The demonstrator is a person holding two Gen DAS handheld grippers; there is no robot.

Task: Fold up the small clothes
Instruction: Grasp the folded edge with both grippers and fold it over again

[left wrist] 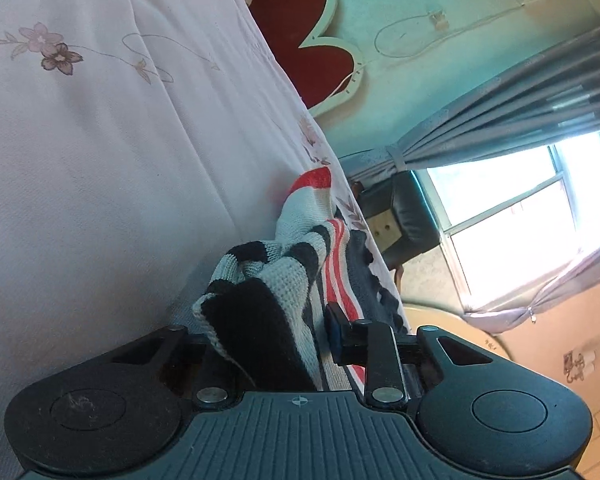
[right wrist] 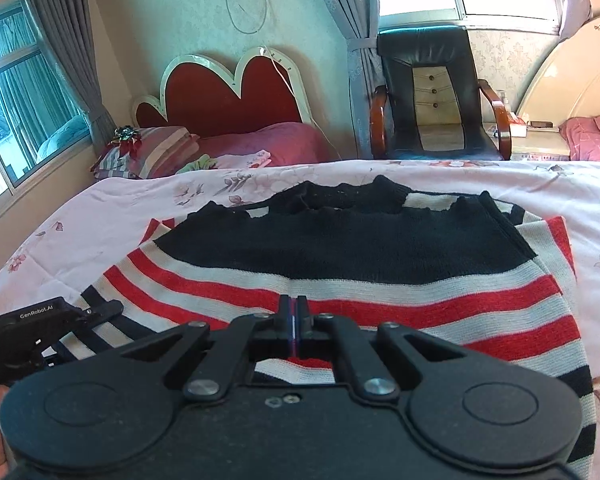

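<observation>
On the bed point(right wrist: 500, 184), near its front edge, I am working a striped knit sweater point(right wrist: 340, 248) that is lying spread over the floral sheet, black collar end toward the headboard point(right wrist: 228, 96), red and white bands toward me. My right hand-held gripper point(right wrist: 295, 312) is sitting with its fingers pressed together over a red band; whether any knit is pinched between them I cannot tell, as only a thin seam is showing. My left hand-held gripper point(left wrist: 276, 332) is carrying a bunched wad of the same sweater point(left wrist: 260, 280) between its fingers; one fingertip point(left wrist: 336, 328) is showing beside the fabric, the other is hidden behind it, so I am judging it clamped on the cloth rather than seeing the pinch outright.

The risks, as I am reading them: the left bite is gathering several layers in a lump, so pulling it across could be dragging the whole garment along the sheet instead of turning one flap, leaving a crooked fold. If the right fingers are holding nothing, the body is lacking an anchor and could be sliding toward the bed's near edge. The loose knit could also be snagging on a fingertip at release.
</observation>
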